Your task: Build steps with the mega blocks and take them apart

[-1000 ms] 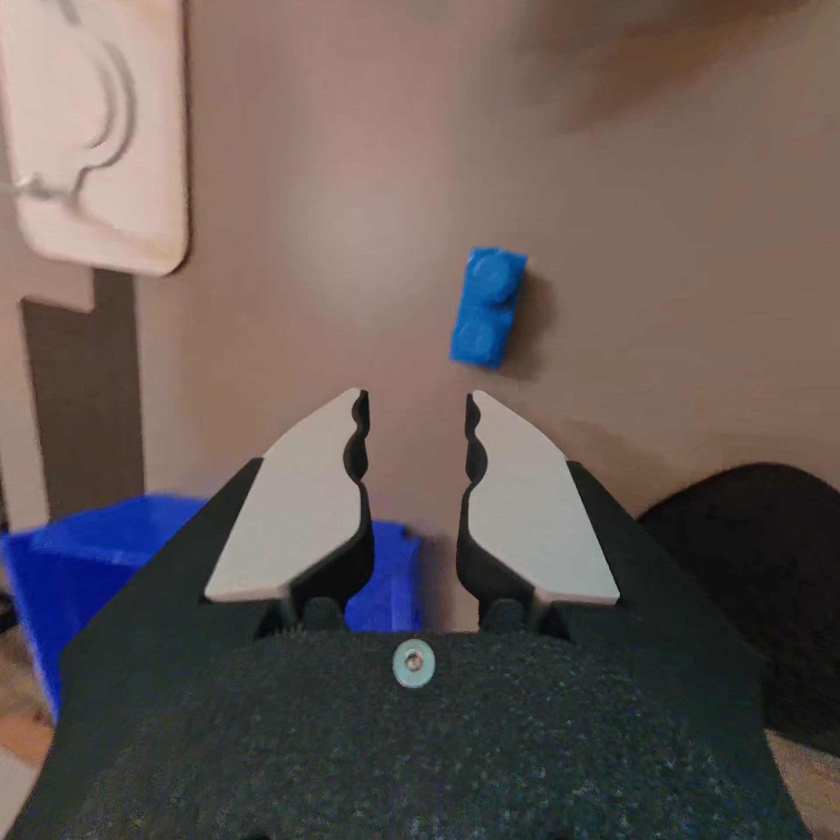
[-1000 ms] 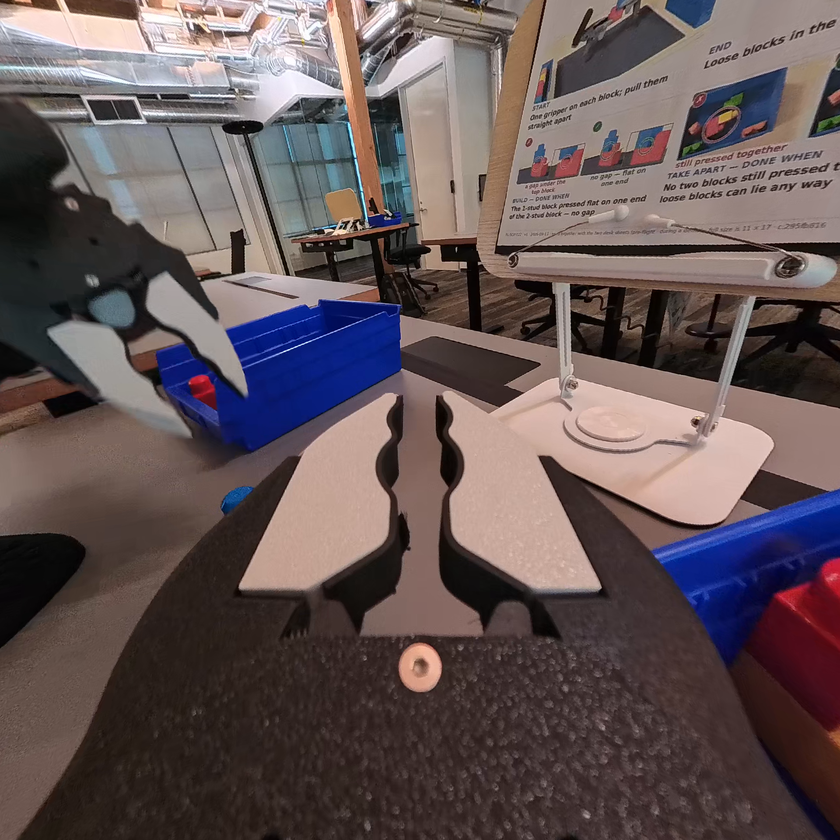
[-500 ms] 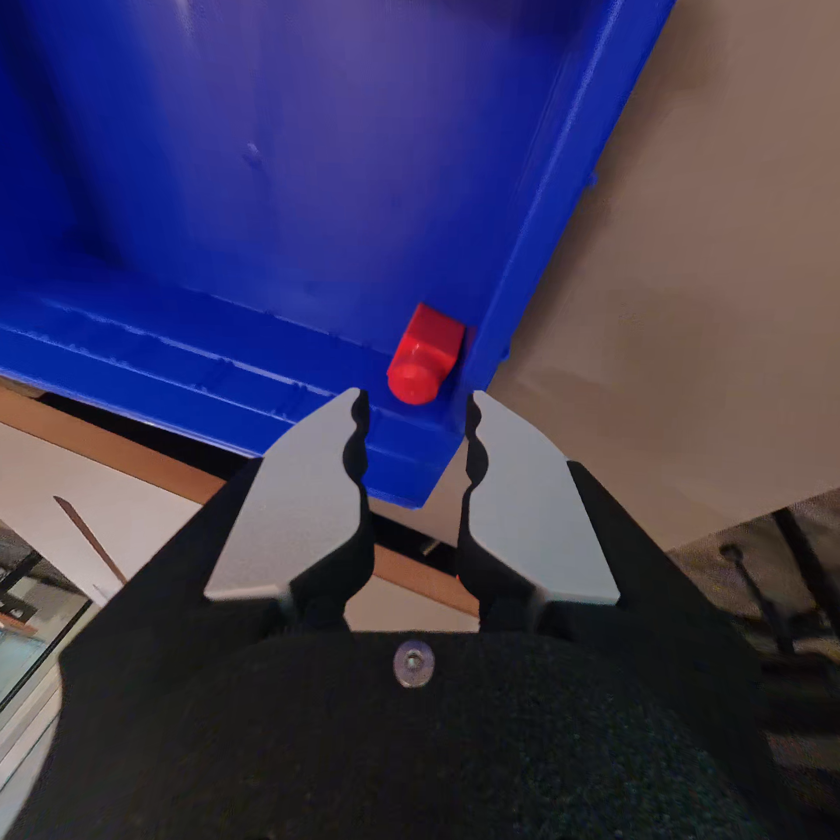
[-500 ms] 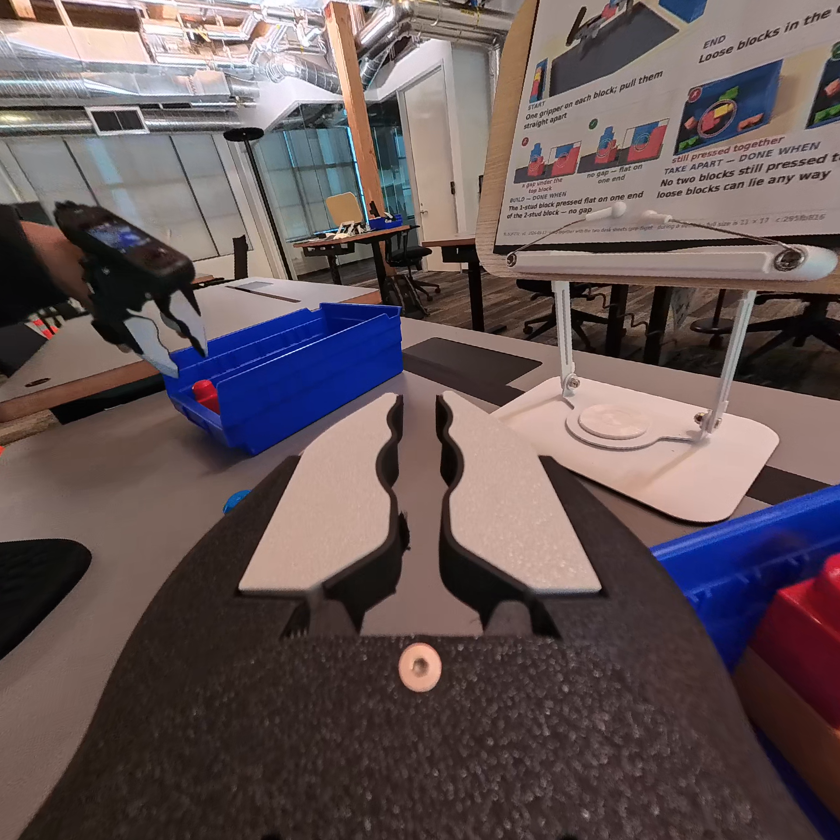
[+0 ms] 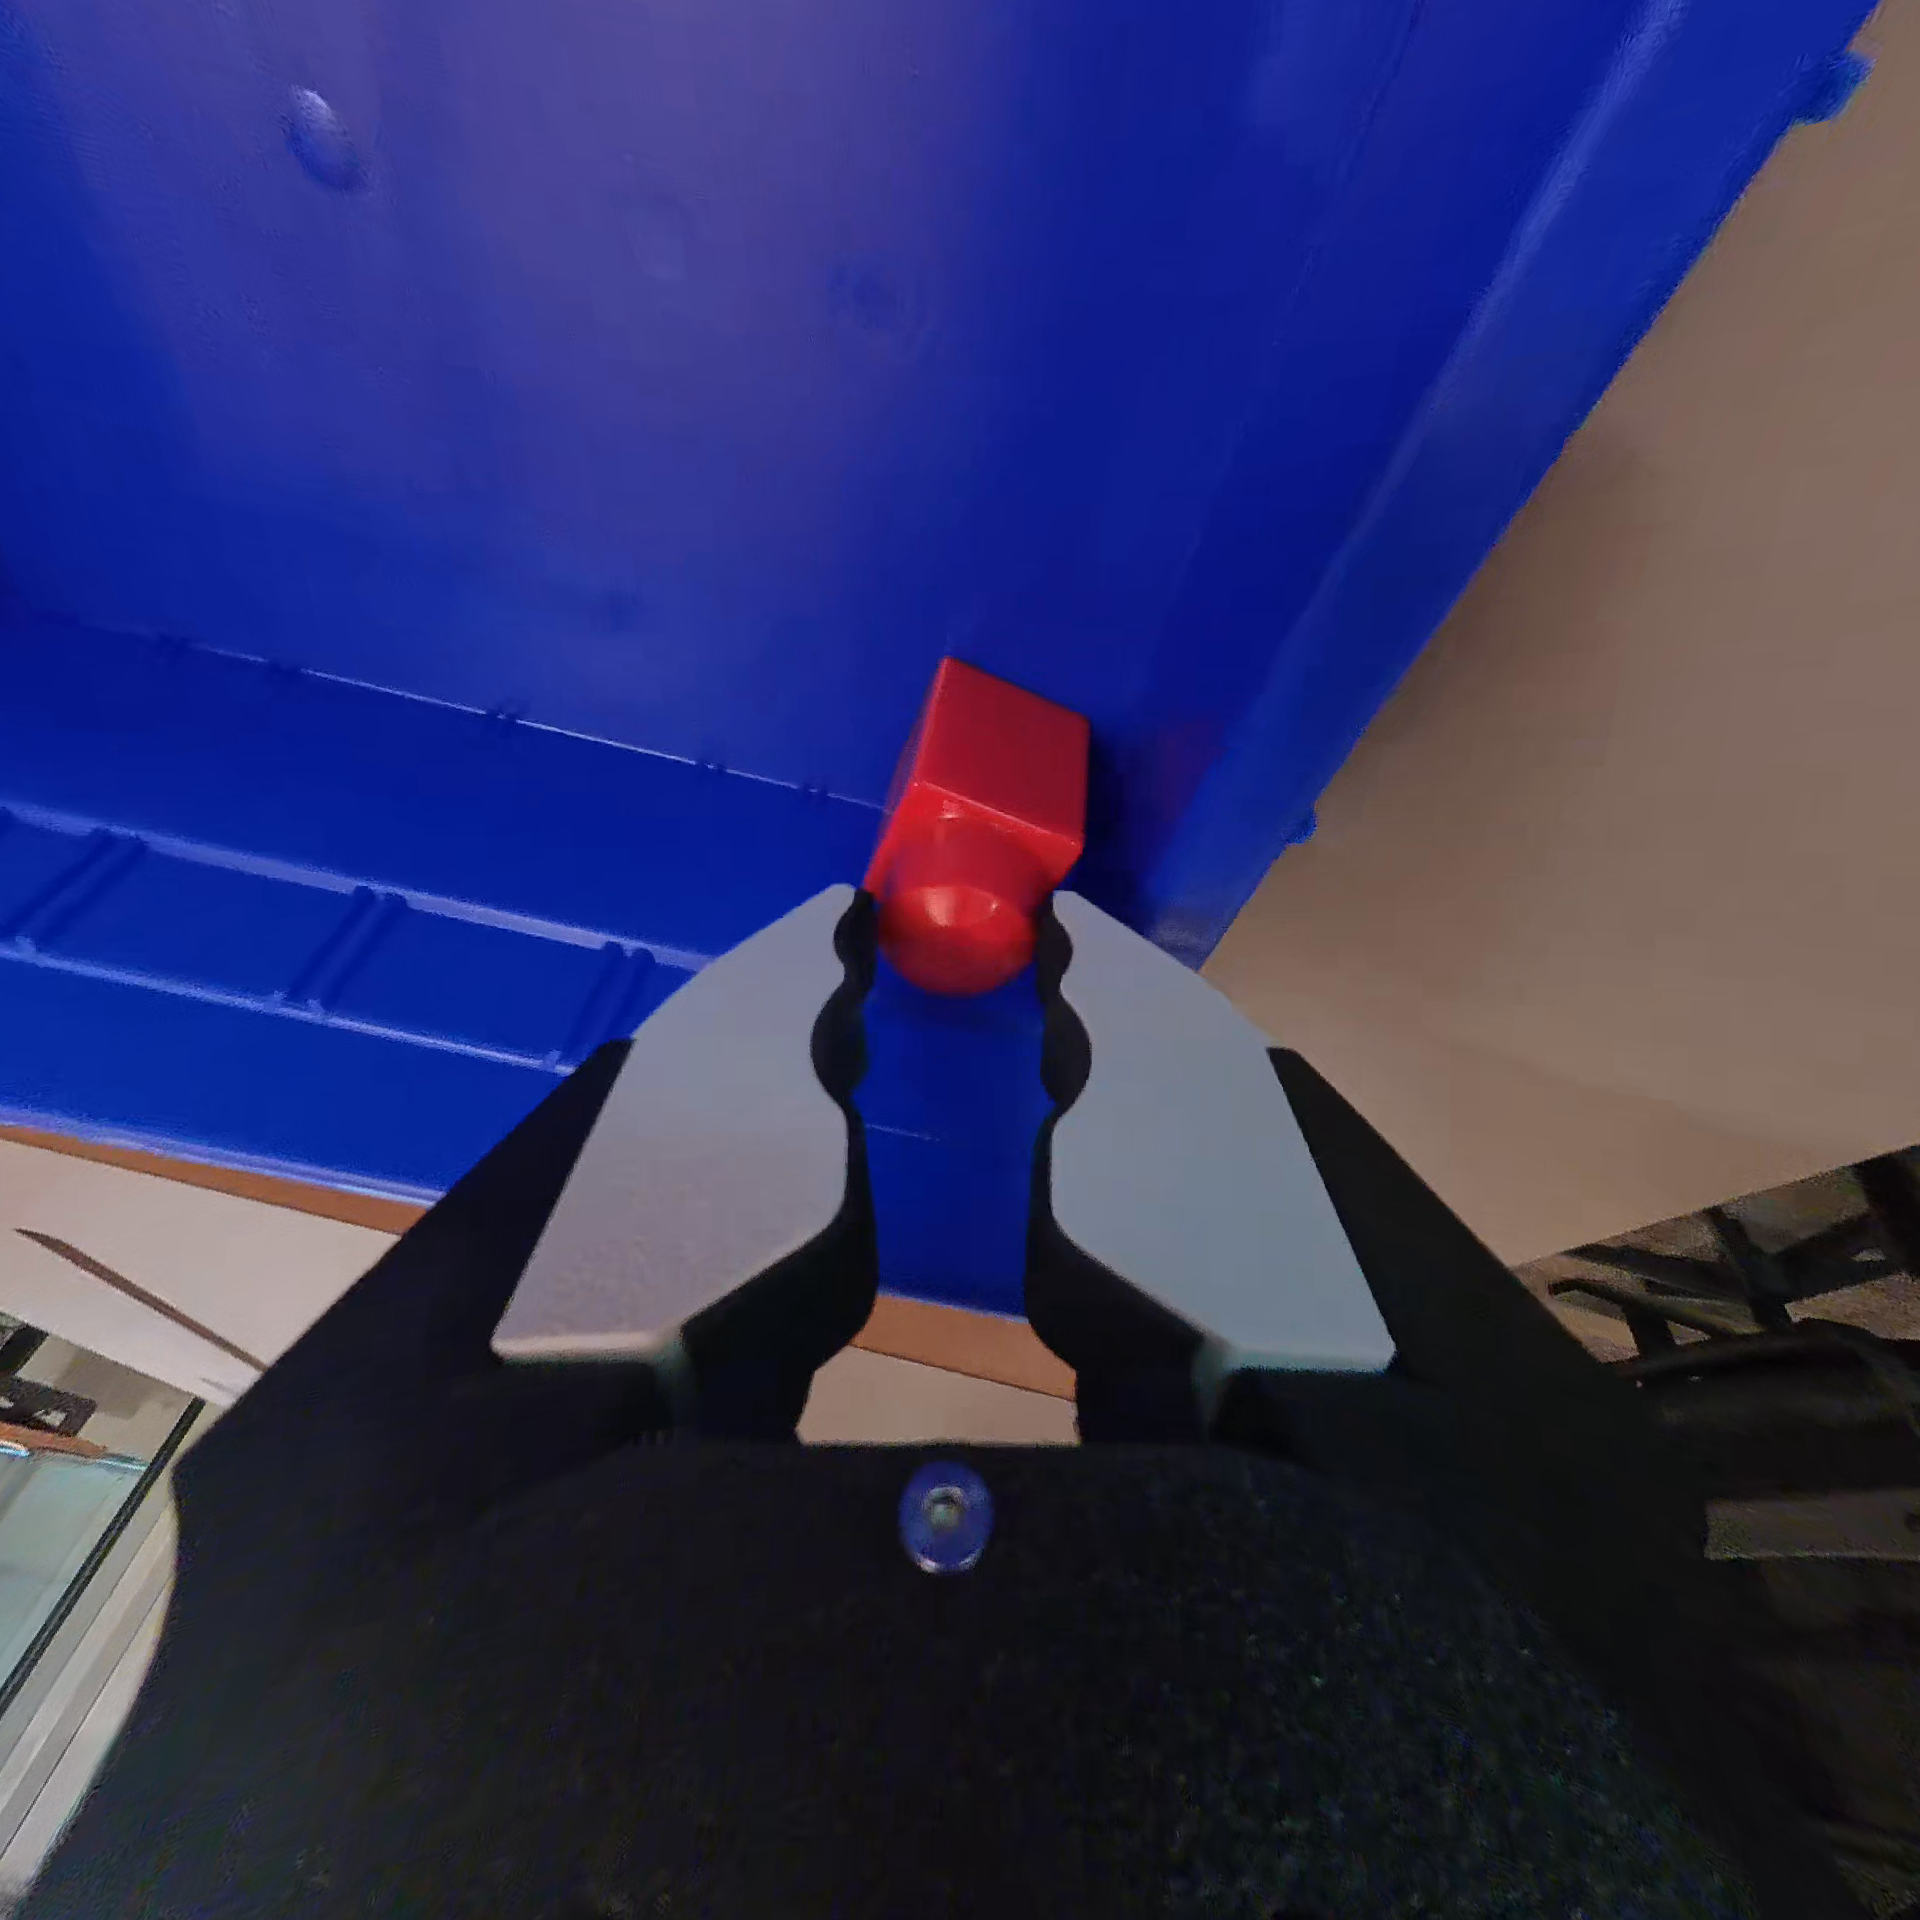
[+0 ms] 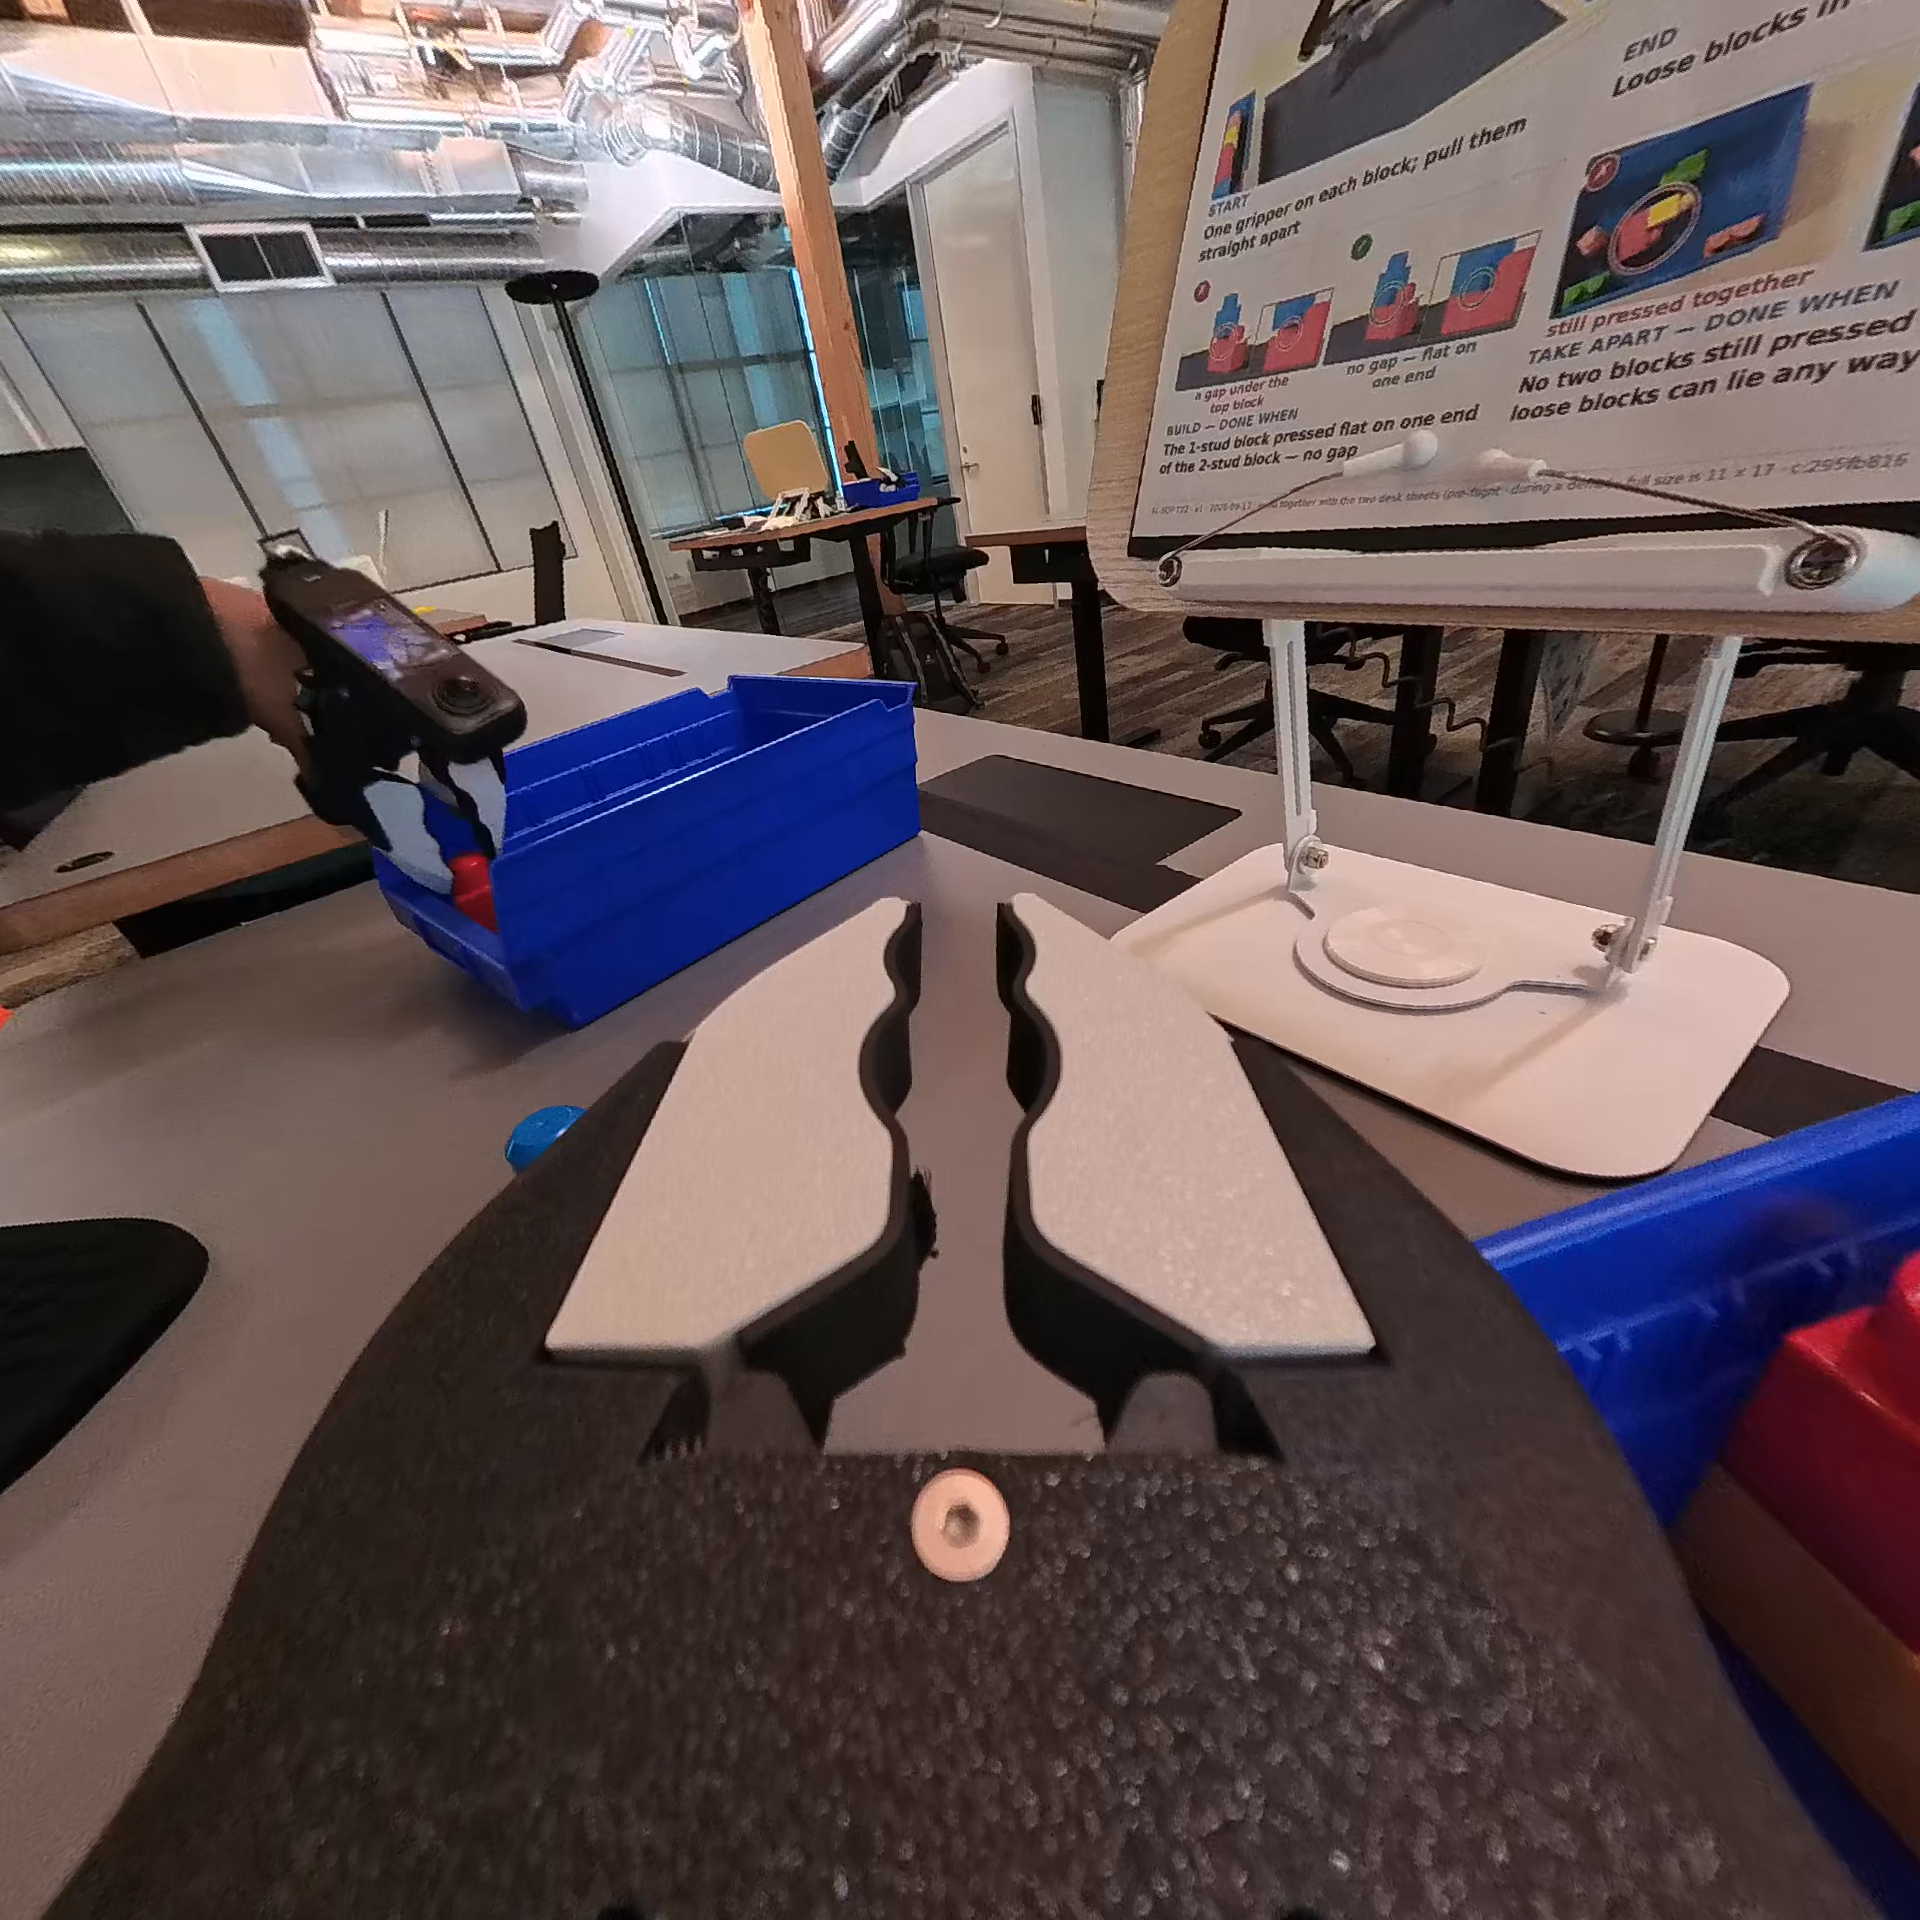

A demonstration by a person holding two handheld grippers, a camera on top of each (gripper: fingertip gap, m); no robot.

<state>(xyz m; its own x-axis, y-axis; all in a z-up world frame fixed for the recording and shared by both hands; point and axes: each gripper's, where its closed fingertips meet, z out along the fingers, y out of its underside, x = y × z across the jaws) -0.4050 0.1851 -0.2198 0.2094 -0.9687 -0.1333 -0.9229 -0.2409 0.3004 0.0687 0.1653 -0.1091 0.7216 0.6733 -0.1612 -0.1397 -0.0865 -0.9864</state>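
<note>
1. The left gripper (image 5: 951, 902) reaches down into the blue bin (image 5: 623, 416), which fills the upper left of the left wrist view.
2. A small red block (image 5: 987, 779) with a single round stud sits in the bin's corner, at the centre of that view, close against the side wall.
3. The left gripper's fingertips (image 5: 847, 914) flank the stud on either side, with the jaws set at a middling gap. I cannot tell whether they are touching or pinching the stud.
4. In the right wrist view the same scene sits at the middle left: the left gripper (image 6: 442, 821), held by a dark-sleeved arm, dips over the near end of the blue bin (image 6: 707, 831) above the red block (image 6: 473, 878).
5. The right gripper (image 6: 956, 914) fills the lower centre of its view, jaws narrow but parted, with nothing between them and the grey table (image 6: 260, 1091) beyond.
6. A blue block (image 6: 540, 1127) peeps out at the gripper's left edge on the table.
7. A white stand (image 6: 1455, 997) carrying an instruction sheet occupies the upper right.
8. A second blue bin (image 6: 1683, 1257) with a red block (image 6: 1839, 1423) inside lies at the lower right.
</note>
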